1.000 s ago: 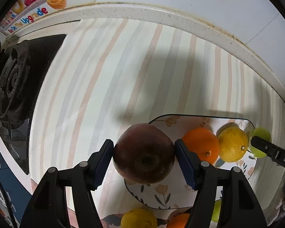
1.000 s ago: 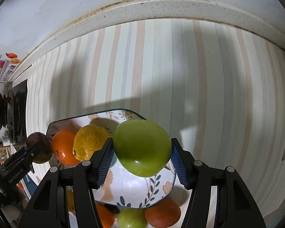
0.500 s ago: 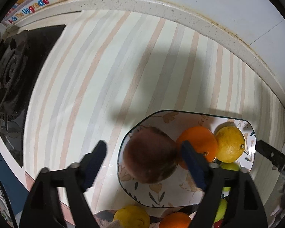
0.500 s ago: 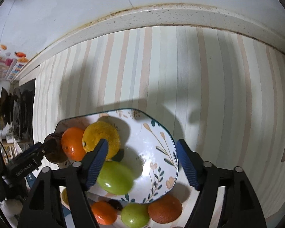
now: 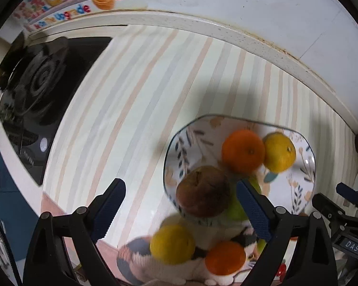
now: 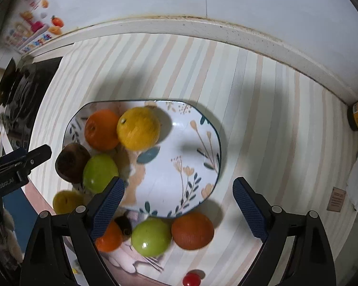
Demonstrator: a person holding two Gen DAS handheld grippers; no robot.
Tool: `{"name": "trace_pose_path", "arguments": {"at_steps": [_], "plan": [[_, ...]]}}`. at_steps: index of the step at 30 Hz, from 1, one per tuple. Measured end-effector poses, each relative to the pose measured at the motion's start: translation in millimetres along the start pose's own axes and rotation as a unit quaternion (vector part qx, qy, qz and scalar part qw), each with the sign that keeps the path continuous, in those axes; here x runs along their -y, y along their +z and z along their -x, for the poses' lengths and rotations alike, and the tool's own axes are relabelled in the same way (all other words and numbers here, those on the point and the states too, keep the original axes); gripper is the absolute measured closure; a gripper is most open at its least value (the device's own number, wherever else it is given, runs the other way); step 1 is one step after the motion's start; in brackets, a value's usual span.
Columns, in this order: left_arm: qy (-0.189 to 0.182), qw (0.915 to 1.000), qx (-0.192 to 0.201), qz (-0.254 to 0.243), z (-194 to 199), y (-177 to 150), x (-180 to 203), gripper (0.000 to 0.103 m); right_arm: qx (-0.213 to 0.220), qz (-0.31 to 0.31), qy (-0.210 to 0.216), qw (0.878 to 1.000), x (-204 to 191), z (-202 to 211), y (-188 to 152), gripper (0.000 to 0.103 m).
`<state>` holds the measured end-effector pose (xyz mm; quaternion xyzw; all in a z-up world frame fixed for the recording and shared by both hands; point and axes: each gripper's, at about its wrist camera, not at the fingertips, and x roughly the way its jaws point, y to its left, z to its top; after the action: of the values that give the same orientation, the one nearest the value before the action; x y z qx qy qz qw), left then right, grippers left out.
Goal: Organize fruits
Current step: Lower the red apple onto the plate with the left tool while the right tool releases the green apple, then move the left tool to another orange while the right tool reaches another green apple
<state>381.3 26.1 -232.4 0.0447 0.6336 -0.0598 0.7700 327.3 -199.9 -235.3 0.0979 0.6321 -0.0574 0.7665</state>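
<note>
Four fruits in floral plate (image 6: 212, 143): orange (image 6: 102, 130), yellow citrus (image 6: 138, 128), green apple (image 6: 100, 172), brown apple (image 6: 71, 163) at its rim, left gripper (image 5: 179, 211) and right gripper (image 6: 176, 205) above plate, jaws opening, empty, loose fruits beside plate's near edge

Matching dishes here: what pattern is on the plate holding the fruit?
White plate with painted flowers, leaves and a dark rim; clearest in the right wrist view.

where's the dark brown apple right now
In the right wrist view, the dark brown round apple sits at the left rim of the floral ceramic plate, touching the green apple and below the orange.
</note>
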Motion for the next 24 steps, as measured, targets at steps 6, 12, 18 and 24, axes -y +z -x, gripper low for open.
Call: {"name": "trace_pose_path", "arguments": {"at_steps": [6, 12, 18, 24], "plan": [[0.0, 0.9994, 0.031, 0.013, 33.1, -42.7, -0.5, 0.008, 0.026, 0.022, -0.003, 0.999, -6.3, 28.5, -32.6, 0.009], [0.006, 0.9974, 0.07, 0.015, 76.3, -80.0, 5.5, 0.008, 0.058, 0.046, -0.001, 0.997, -14.8, 71.9, -62.3, 0.009], [-0.005, 0.9947, 0.102, 0.017, 116.2, -109.0, 6.9, 0.008, 0.088, 0.066, -0.006, 0.994, -17.7, 117.4, -91.7, 0.009], [-0.02, 0.9923, 0.121, 0.022, 147.2, -130.1, 8.2, 0.008, 0.109, 0.075, 0.006, 0.991, -16.6, 158.1, -115.1, 0.009]]}}
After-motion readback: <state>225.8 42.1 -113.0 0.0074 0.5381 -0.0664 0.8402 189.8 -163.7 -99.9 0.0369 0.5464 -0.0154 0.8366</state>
